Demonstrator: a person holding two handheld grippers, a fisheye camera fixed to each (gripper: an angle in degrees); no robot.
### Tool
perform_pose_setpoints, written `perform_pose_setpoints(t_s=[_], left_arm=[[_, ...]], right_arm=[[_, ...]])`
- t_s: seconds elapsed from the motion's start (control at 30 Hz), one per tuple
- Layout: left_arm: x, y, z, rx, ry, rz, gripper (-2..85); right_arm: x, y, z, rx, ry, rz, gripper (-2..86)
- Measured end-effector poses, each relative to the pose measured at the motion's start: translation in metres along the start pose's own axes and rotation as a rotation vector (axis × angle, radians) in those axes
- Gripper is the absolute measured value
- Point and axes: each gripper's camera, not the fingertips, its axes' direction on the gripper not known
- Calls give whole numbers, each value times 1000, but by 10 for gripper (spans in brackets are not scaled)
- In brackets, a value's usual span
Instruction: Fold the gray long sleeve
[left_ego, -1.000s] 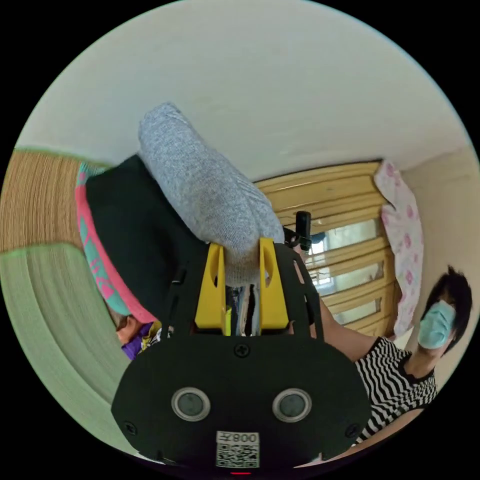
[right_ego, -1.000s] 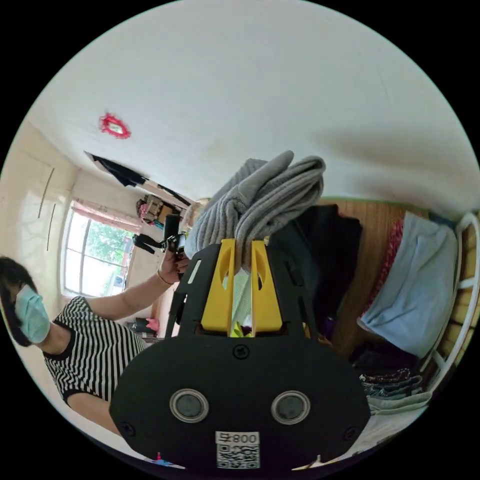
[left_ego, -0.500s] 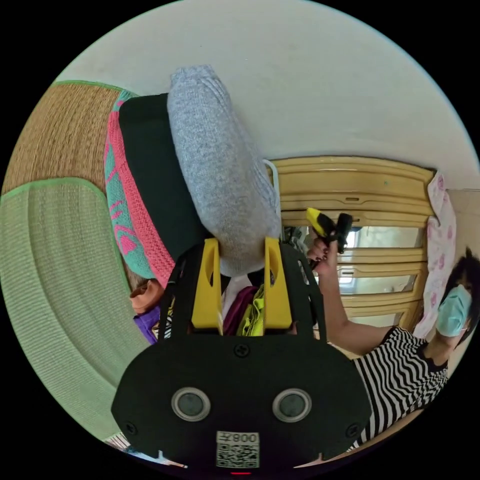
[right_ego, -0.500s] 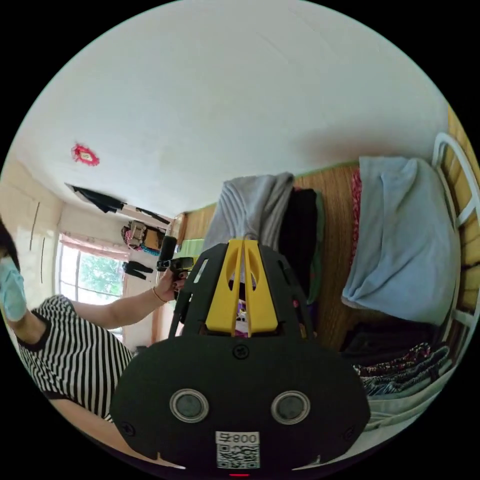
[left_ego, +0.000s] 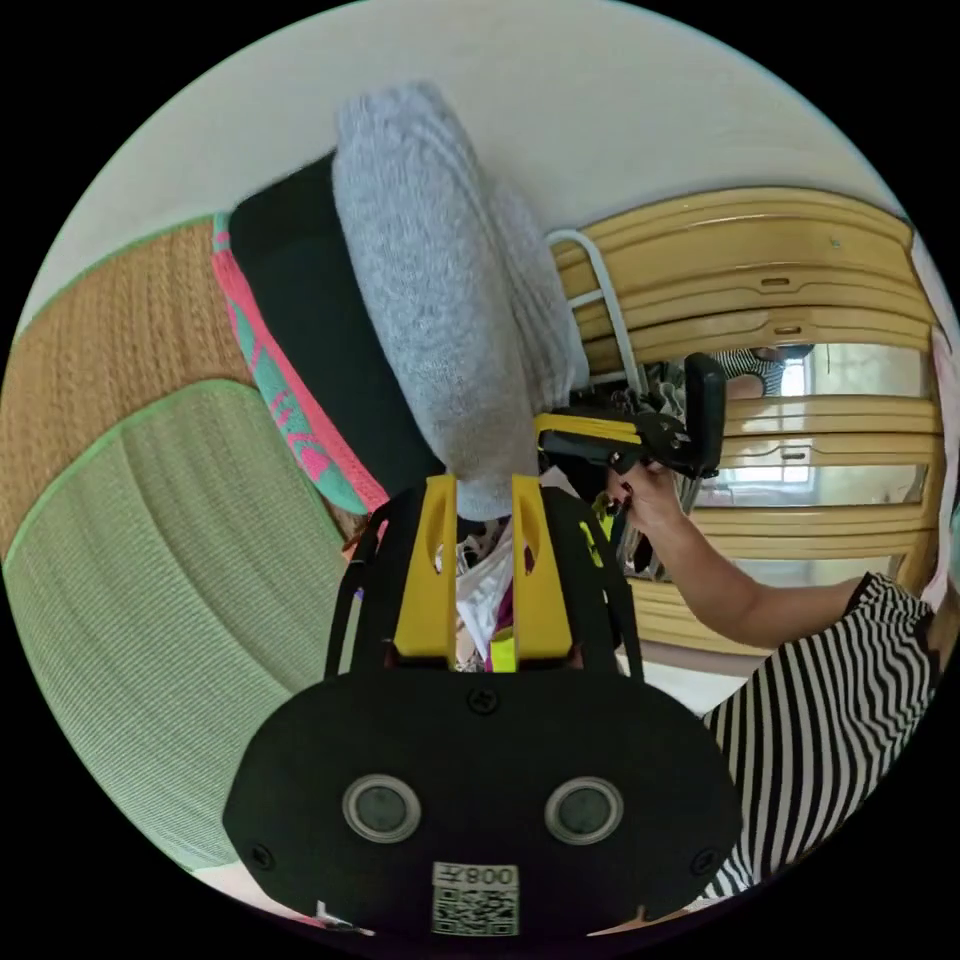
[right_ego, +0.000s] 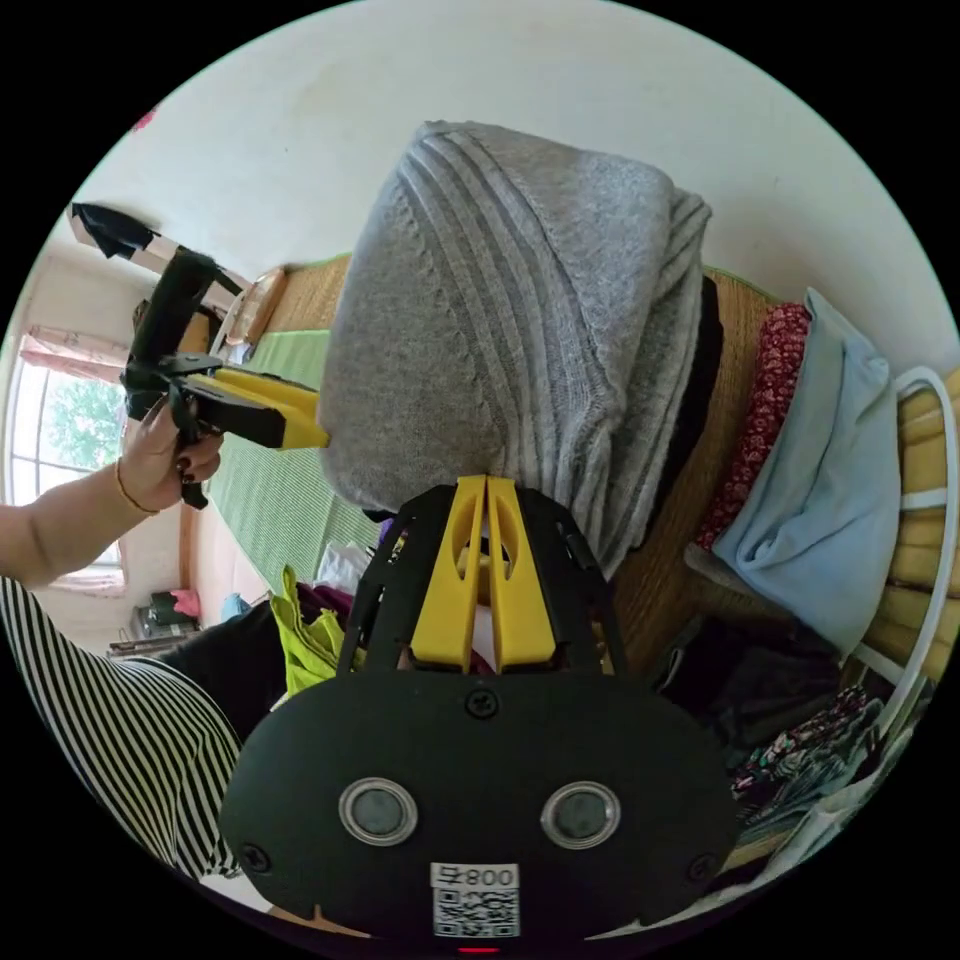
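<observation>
At centre frame the folded gray ribbed-knit long sleeve (right_ego: 520, 320) tops the black garment (left_ego: 310, 330); left gripper (left_ego: 478, 497) pinches its edge, right gripper (right_ego: 485, 495) pressed together, empty; release only once it sits square.

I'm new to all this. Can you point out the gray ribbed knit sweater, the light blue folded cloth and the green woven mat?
gray ribbed knit sweater (right_ego: 500, 310), right gripper view, ribbed front.
light blue folded cloth (right_ego: 820, 500), right gripper view, its middle.
green woven mat (left_ego: 170, 600), left gripper view, bare weave.
</observation>
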Motion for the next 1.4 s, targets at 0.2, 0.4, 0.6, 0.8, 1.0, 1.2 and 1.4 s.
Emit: perform_pose_setpoints(t_s=[0.2, 0.4, 0.6, 0.8, 1.0, 1.2, 1.4], left_arm=[[49, -32, 37, 96, -38, 168, 18], [55, -67, 121, -77, -169, 189, 2], [73, -75, 159, -76, -232, 230, 0], [97, -81, 191, -93, -310, 315, 1], [109, -86, 208, -111, -288, 323, 1], [129, -86, 203, -67, -310, 328, 2], [158, -72, 189, -23, -319, 347, 2]], right_arm=[[13, 9, -35, 77, 2, 24, 0], [27, 28, -100, 179, 18, 43, 0], [63, 37, -113, 130, 151, 108, 0], [80, 58, -134, 181, 192, 102, 0], [107, 77, -171, 183, 114, 128, 0], [156, 111, -261, 461, 47, 282, 2], [252, 99, -297, 502, 204, 509, 22]])
